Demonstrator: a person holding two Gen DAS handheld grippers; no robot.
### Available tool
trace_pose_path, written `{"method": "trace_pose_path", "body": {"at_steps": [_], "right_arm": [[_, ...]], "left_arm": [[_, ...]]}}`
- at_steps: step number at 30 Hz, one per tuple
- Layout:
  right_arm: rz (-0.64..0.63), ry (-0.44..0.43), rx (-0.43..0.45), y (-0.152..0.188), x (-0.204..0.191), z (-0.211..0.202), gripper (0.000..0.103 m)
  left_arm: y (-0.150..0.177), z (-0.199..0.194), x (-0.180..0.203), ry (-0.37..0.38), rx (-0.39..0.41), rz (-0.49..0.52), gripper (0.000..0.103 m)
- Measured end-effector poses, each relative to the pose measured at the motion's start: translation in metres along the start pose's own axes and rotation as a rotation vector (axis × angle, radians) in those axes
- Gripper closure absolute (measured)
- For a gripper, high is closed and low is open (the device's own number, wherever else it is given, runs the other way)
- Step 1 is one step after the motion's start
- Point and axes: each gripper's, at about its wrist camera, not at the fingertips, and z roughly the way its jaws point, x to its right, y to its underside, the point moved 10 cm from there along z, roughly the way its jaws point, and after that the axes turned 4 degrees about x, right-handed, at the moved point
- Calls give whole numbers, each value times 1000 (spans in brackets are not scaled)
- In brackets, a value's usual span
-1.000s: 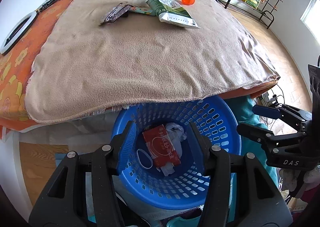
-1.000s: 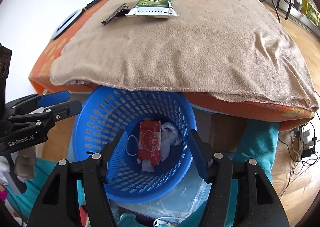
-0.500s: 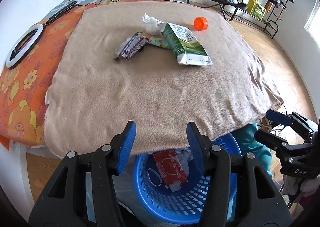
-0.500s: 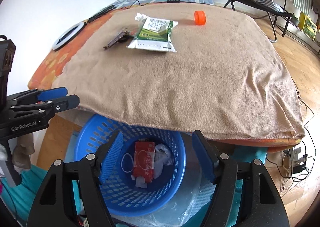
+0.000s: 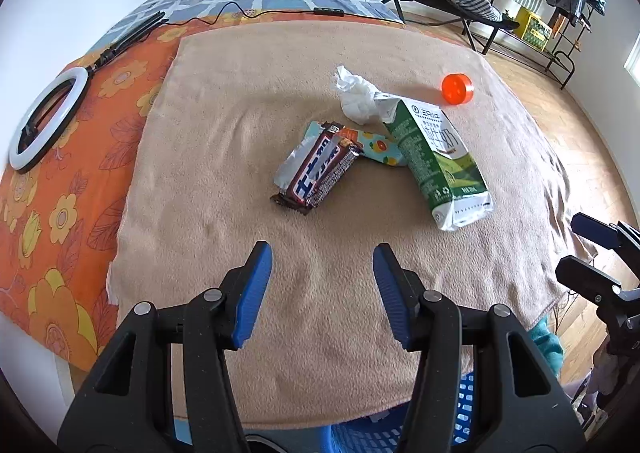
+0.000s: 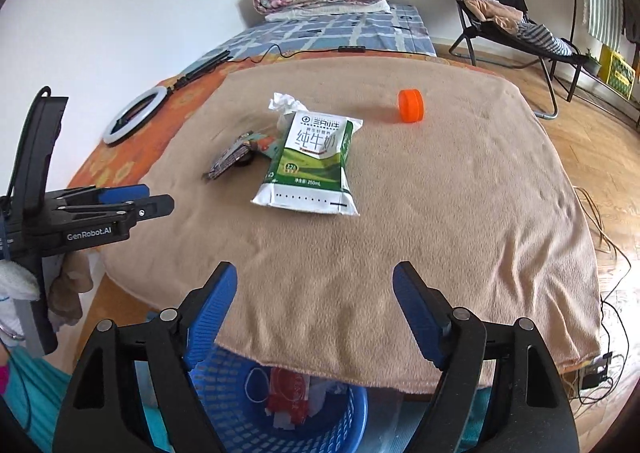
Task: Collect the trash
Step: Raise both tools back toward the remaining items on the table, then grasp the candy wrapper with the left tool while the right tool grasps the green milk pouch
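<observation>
My left gripper (image 5: 322,257) and right gripper (image 6: 312,279) hover spread, empty, above the tan blanket (image 5: 224,157); milk carton (image 6: 314,161), candy wrapper (image 5: 316,169), orange cap (image 6: 411,105) lie ahead.

Blanket (image 5: 240,125) lies over the bed. On it, mid-bed: candy wrapper (image 5: 316,169) overlapping a flat packet (image 5: 376,145), milk carton (image 5: 436,161) just right of both, crumpled tissue (image 5: 358,95) behind, touching the carton's far end. Bottle cap (image 5: 457,89) farther right, apart. Ring light (image 5: 44,121) lies off the blanket, far left. Basket (image 6: 248,405) sits below the bed's near edge, trash inside.
</observation>
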Motion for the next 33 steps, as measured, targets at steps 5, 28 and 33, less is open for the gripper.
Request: {"method": "trace_pose_path", "body": {"at_steps": [5, 28, 33], "right_arm": [[31, -7, 1, -25, 0, 19, 23], [-19, 33, -134, -53, -2, 111, 23], [-4, 25, -168, -55, -3, 126, 23]], "left_arm": [[-15, 18, -4, 7, -3, -8, 49], [-31, 78, -31, -45, -61, 20, 79], [-31, 76, -38, -45, -58, -7, 98]]}}
